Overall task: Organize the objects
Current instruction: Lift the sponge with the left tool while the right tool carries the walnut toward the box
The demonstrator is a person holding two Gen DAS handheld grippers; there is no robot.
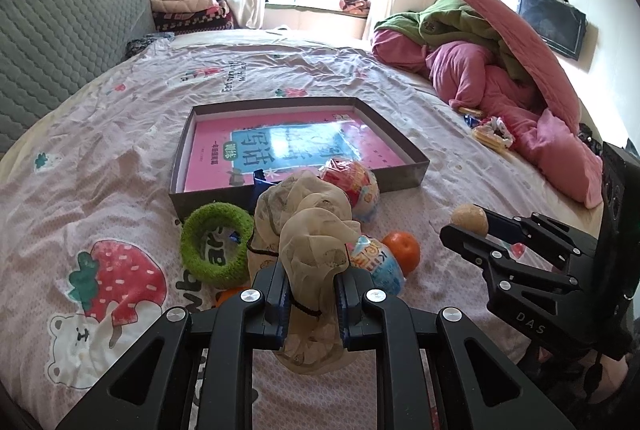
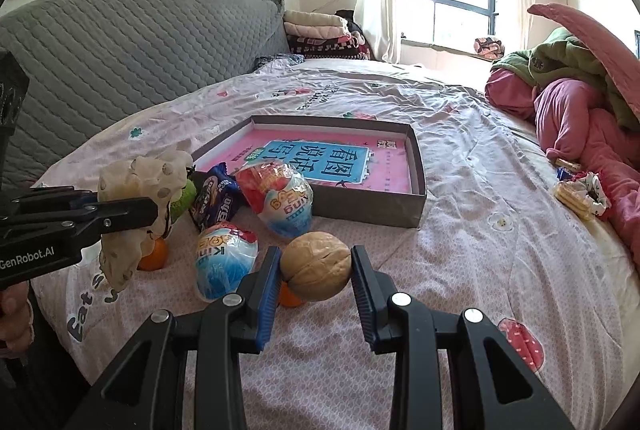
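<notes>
Beige gauzy cloth (image 1: 308,230) is bunched between the pads of my left tool (image 1: 311,296), pinched tight, with its loose folds rising above the fingers and a tail hanging below them. From the right wrist view that same tool (image 2: 154,207) reaches in from the left edge, roughly level and tipped slightly down, with a hand (image 2: 14,314) visible under its body.

My right tool (image 2: 315,276) is clamped on a walnut (image 2: 316,266), one blue pad on each side of the shell, held clear above the bed (image 2: 460,250). In the left wrist view it comes in from the right, angled downward and toward the middle, with the walnut (image 1: 470,218) at its tip.

On the pink printed sheet below lie two plastic-wrapped toy eggs (image 2: 226,260), one nearer and one farther (image 2: 280,199) against the near wall of the box. Beside them are a dark blue snack packet (image 2: 214,199), a green fuzzy ring (image 1: 218,244) to the left, and an orange (image 1: 402,250) just right of the near egg. A second orange (image 2: 154,254) shows under the hanging cloth.

Farther back sits a shallow grey box (image 1: 404,175) holding a pink book (image 1: 280,149). Rumpled pink and green bedding (image 1: 500,69) is heaped at the far right.
</notes>
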